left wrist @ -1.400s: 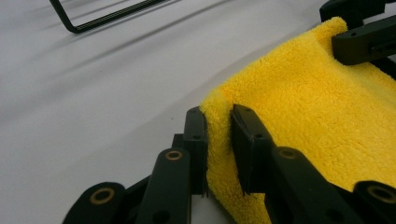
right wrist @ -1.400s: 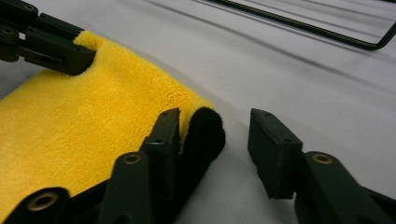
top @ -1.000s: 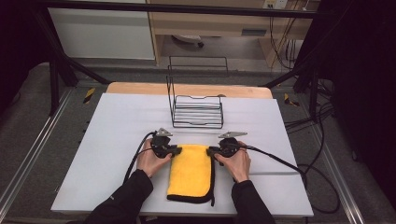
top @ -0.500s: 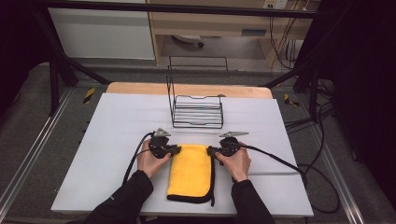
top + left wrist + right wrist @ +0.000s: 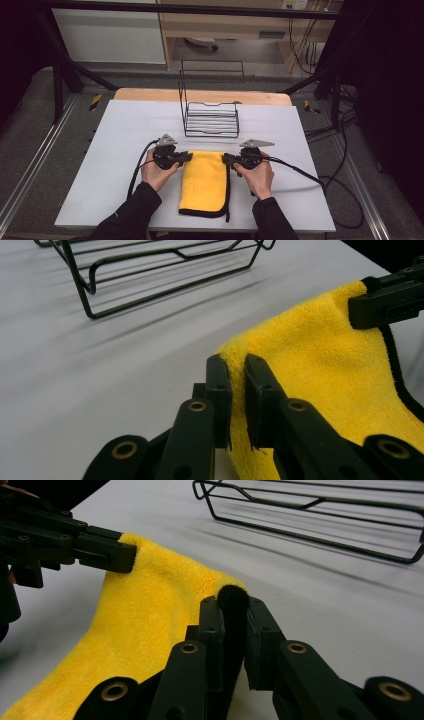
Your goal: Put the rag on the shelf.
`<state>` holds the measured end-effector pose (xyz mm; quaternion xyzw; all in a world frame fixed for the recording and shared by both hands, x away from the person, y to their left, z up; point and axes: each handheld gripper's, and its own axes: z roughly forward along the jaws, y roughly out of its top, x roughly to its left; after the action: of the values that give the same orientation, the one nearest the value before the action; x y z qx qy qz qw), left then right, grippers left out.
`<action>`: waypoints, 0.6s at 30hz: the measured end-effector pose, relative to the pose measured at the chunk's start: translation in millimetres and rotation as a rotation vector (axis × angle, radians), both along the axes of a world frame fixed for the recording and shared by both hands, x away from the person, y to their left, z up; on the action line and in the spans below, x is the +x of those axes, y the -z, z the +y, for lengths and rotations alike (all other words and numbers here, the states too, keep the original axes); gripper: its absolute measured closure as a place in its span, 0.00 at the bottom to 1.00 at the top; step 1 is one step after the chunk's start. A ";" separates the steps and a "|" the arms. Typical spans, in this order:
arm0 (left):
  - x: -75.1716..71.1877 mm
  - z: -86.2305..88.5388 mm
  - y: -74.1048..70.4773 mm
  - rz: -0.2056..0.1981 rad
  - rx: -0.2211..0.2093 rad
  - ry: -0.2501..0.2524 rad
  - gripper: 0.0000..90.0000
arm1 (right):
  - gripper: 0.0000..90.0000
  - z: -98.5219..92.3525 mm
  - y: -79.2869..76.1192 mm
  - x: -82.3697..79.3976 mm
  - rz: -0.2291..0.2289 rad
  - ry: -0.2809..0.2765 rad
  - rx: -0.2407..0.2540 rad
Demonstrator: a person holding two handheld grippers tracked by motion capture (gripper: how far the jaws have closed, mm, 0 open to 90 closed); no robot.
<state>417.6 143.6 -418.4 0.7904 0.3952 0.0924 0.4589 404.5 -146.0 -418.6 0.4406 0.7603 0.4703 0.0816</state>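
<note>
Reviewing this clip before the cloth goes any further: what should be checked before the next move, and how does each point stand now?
1. Left tool shut on the yellow cloth's far corner: ok.
2. Right tool shut on the other far corner, at the black edging: ok.
3. Both corners raised off the white table: ok.
4. Near end of cloth free of table: not ok.
5. Wire rack standing apart from the cloth: ok.

Black wire rack standing on the white table, beyond both tongs and well apart from them; wooden board edge behind the rack.
</note>
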 end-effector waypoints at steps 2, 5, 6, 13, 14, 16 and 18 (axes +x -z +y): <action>-2.5 -0.6 -3.9 -0.007 -0.013 0.004 0.91 | 0.89 -0.7 -3.8 -2.3 -0.009 0.000 0.003; -6.3 -1.4 -9.6 -0.027 -0.015 0.004 0.91 | 0.89 -1.5 -8.3 -5.0 -0.024 0.000 0.009; -7.3 -1.1 -11.4 -0.033 -0.014 0.005 0.91 | 0.89 -1.7 -9.5 -5.9 -0.028 0.000 0.011; -12.4 2.1 -22.7 -0.054 -0.038 0.009 0.91 | 0.89 -2.7 -17.7 -10.9 -0.061 0.000 0.027; -12.9 2.6 -24.4 -0.057 -0.042 0.010 0.91 | 0.89 -2.3 -19.7 -12.0 -0.065 -0.001 0.026; -14.3 3.8 -28.0 -0.066 -0.051 0.012 0.91 | 0.89 -2.7 -23.1 -13.3 -0.080 -0.004 0.032; -16.2 4.0 -31.7 -0.081 -0.056 0.011 0.91 | 0.89 -3.6 -27.0 -14.9 -0.092 -0.005 0.038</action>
<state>401.4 147.7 -386.7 0.7751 0.3744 0.1108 0.4968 389.6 -149.5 -391.7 0.4179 0.7480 0.5044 0.1069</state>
